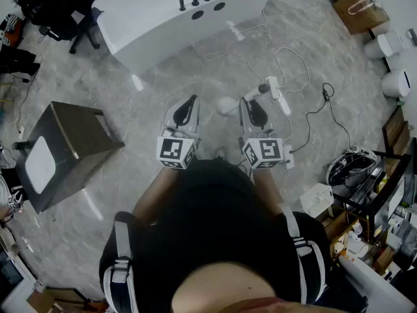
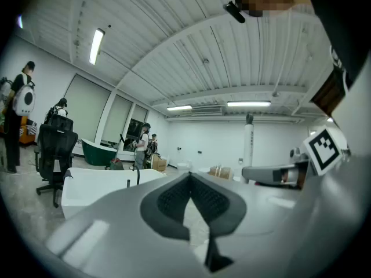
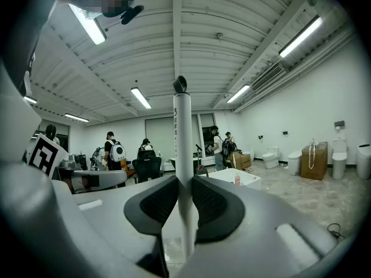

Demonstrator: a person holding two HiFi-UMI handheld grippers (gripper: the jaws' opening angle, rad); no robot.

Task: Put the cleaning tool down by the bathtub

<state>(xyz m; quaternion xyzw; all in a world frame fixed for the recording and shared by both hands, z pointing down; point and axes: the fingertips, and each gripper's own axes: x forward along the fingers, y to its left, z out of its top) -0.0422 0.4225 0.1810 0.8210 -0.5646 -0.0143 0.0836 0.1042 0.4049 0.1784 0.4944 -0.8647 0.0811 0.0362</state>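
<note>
The cleaning tool is a white pole [image 3: 183, 138] with a dark tip, standing upright between my right gripper's pads. From the head view I look down its length: the handle top [image 1: 268, 87] is beyond my right gripper [image 1: 251, 103], and a round white head [image 1: 226, 106] sits near the floor. My right gripper [image 3: 184, 185] is shut on the pole. My left gripper [image 1: 189, 102] is level beside it, its pads [image 2: 174, 198] meeting with nothing between them. The white bathtub [image 1: 176, 15] with black taps stands ahead on the grey floor, a stride or two away.
A dark cabinet [image 1: 68, 145] stands at the left. White cables [image 1: 293, 77] trail over the floor ahead right. A black office chair [image 1: 62, 12] is far left, a cardboard box [image 1: 357, 8] and toilets [image 1: 396, 82] at the right, cluttered shelves [image 1: 371, 201] near right. People [image 3: 116, 152] stand far off.
</note>
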